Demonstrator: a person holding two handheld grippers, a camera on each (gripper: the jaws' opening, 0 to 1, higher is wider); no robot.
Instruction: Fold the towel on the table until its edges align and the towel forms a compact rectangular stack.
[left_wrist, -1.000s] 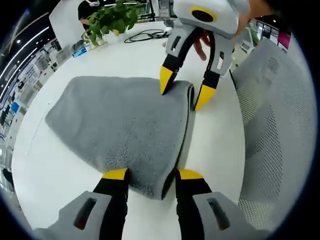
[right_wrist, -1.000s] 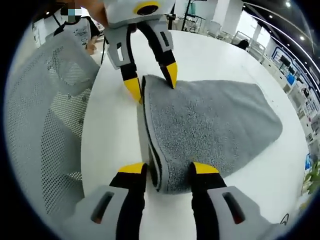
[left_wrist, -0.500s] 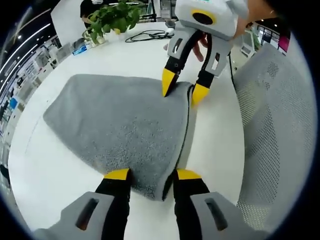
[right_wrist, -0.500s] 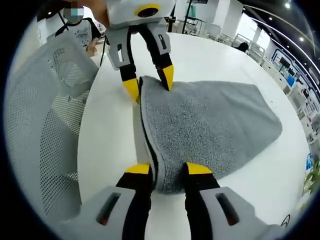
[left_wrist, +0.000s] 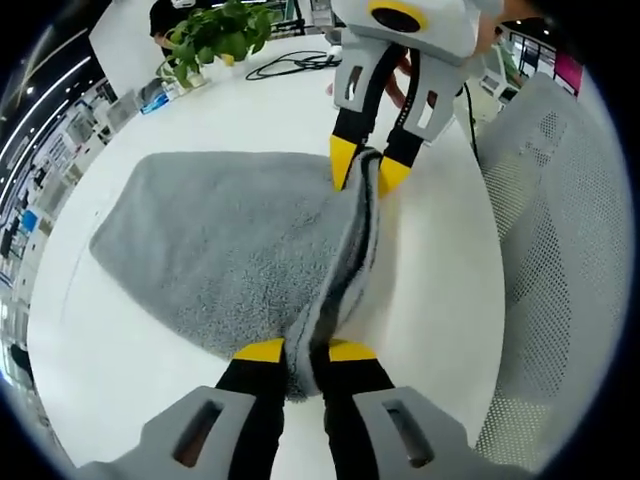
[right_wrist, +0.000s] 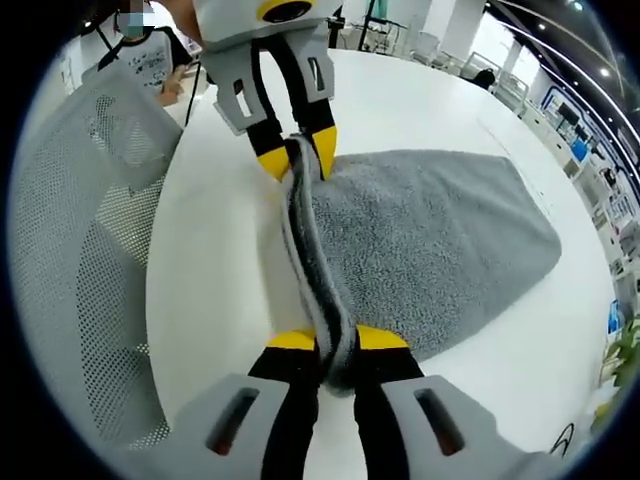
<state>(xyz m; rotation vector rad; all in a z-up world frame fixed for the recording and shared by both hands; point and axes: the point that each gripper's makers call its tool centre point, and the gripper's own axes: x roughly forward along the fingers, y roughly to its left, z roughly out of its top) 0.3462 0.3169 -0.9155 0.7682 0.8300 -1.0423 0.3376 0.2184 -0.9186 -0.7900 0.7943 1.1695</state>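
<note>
Both tongs are pinching the same folded edge of the gray towel (left_wrist: 230, 250), one at each end. In the left gripper view the left tongs (left_wrist: 297, 352) are clamping the near corner at 6 o'clock, and the right tongs (left_wrist: 364, 172) are clamping the far corner at 12 o'clock. The right gripper view mirrors it: right tongs (right_wrist: 327, 340) at 6, left tongs (right_wrist: 296, 152) at 12, towel (right_wrist: 430, 230) spreading toward 3.

The towel is lying on the white desk (left_wrist: 250, 110), already doubled by the look of the layered edge, which is bunching into a ridge between the two grips.

Step in hand, as I judge it: lifting this edge and carrying it across for the next fold. To do it well:
- be keeping both tongs level and the edge taut, so the ridge is not sagging
- be holding all layers; the inner ones look likely to slip
- be laying it on the far edge, corners matched

Room: bare desk is lying open past the towel, toward 9 in the left gripper view. A mesh chair (left_wrist: 560, 260) is sitting just beside the desk rim on the grip side, so swinging away from it is safer. A plant (left_wrist: 215, 40) and a cable (left_wrist: 290, 68) are sitting well apart, around 11 and 12.
</note>
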